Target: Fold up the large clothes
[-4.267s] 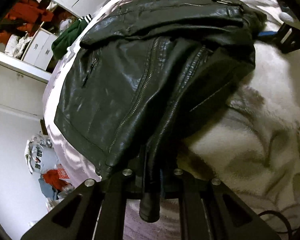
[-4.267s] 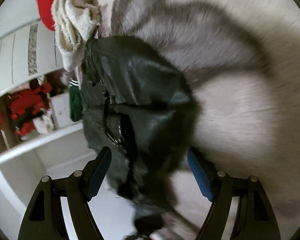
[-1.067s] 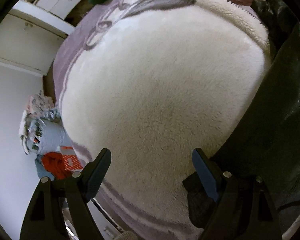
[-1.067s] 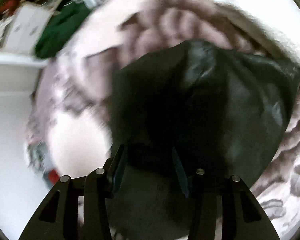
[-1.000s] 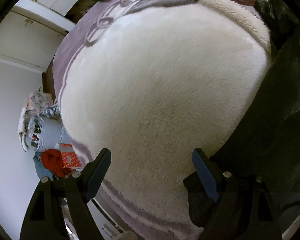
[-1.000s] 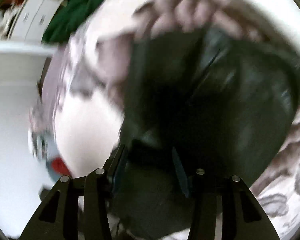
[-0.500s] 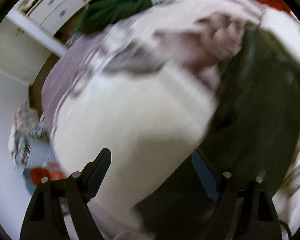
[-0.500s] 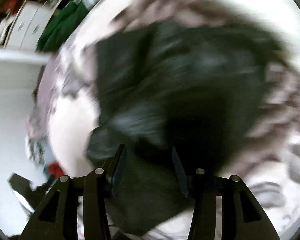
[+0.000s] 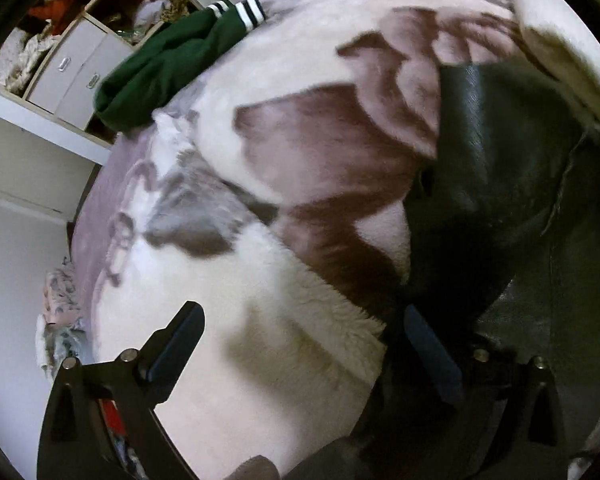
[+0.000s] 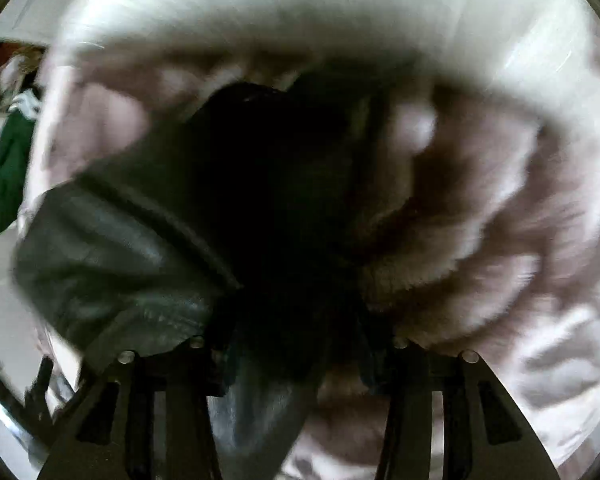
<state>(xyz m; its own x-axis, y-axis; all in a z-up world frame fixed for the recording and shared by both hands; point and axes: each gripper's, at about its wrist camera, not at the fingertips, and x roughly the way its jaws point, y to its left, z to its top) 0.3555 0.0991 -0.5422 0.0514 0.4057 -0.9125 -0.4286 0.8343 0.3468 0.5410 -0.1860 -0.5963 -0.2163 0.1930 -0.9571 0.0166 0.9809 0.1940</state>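
The black leather jacket (image 9: 500, 184) lies bunched on the bed at the right of the left wrist view. My left gripper (image 9: 304, 344) hangs over the white fleece beside it. Its jaws are opening and stand wide, with only blanket between them. The jacket's edge lies against the right finger (image 9: 428, 352). In the blurred right wrist view the jacket (image 10: 140, 248) fills the middle. My right gripper (image 10: 300, 360) is shut on a thick dark fold of it, which hides most of both fingers.
The bed carries a fleece blanket (image 9: 300, 140) with white, purple and brown patches. A green garment with white-striped cuffs (image 9: 172, 64) lies at its far edge, near grey drawers (image 9: 76, 76). Loose clothes (image 9: 60, 320) sit on the floor at the left.
The left gripper has swept across the bed toward the patterned part, and its jaws have widened. The right gripper has rolled and sunk toward the blanket, still carrying the jacket.
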